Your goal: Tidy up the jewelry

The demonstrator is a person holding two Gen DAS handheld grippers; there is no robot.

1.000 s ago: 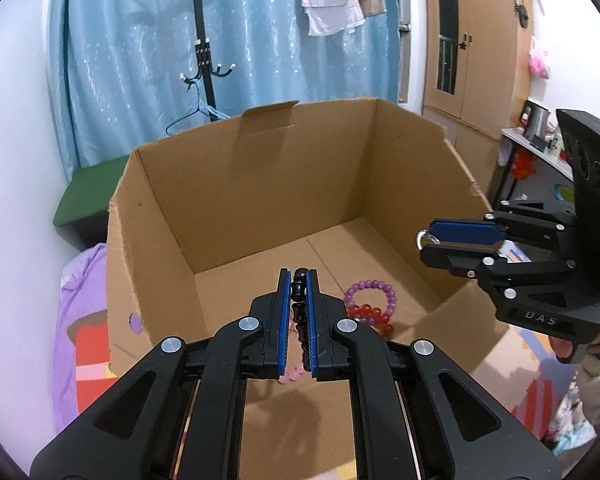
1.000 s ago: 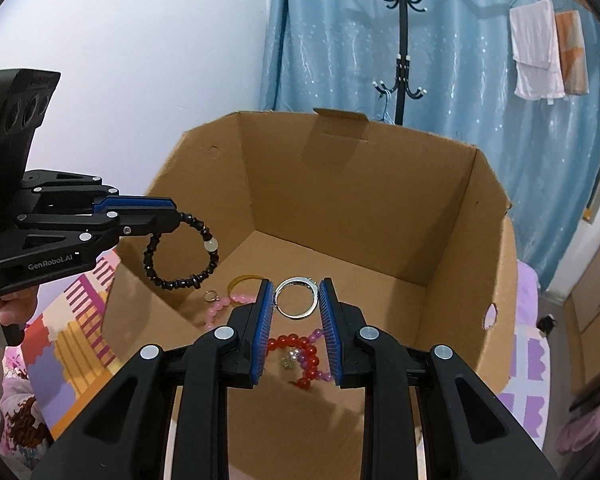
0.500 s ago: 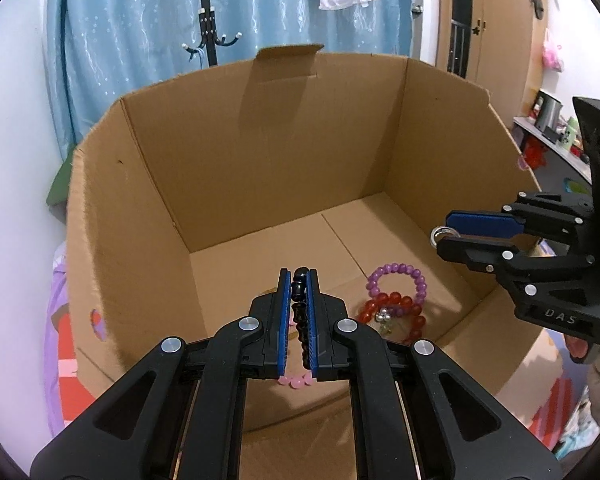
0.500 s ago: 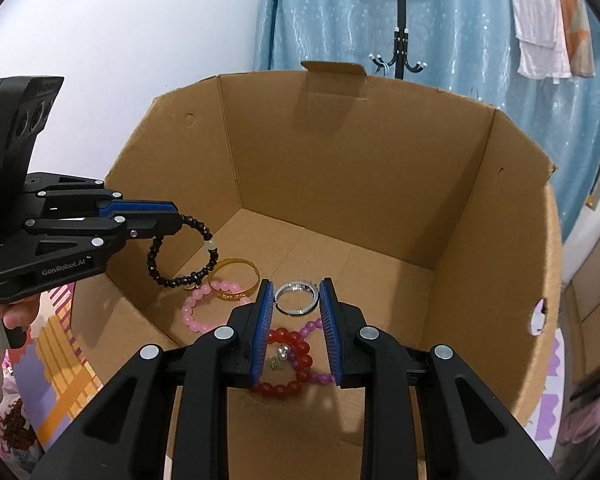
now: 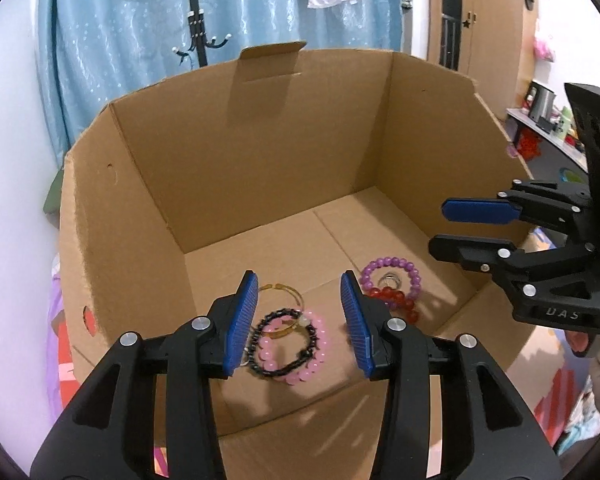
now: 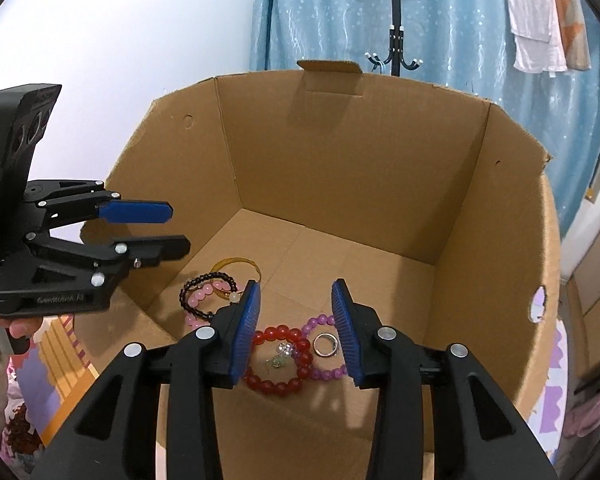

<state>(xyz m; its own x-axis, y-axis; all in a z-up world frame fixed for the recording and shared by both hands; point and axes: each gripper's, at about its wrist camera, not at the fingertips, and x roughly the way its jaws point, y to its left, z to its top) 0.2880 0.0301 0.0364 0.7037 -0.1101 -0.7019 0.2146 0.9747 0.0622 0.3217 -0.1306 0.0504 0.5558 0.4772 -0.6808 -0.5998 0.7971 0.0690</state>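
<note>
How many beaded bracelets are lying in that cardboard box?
4. The black bracelet overlaps the pink bracelet at the left; the red bracelet overlaps the purple bracelet at the right. None seems hidden.

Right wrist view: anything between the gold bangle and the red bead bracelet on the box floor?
Yes: the black bead bracelet overlapping the pink bead bracelet lies between gold bangle and red bead bracelet.
</note>
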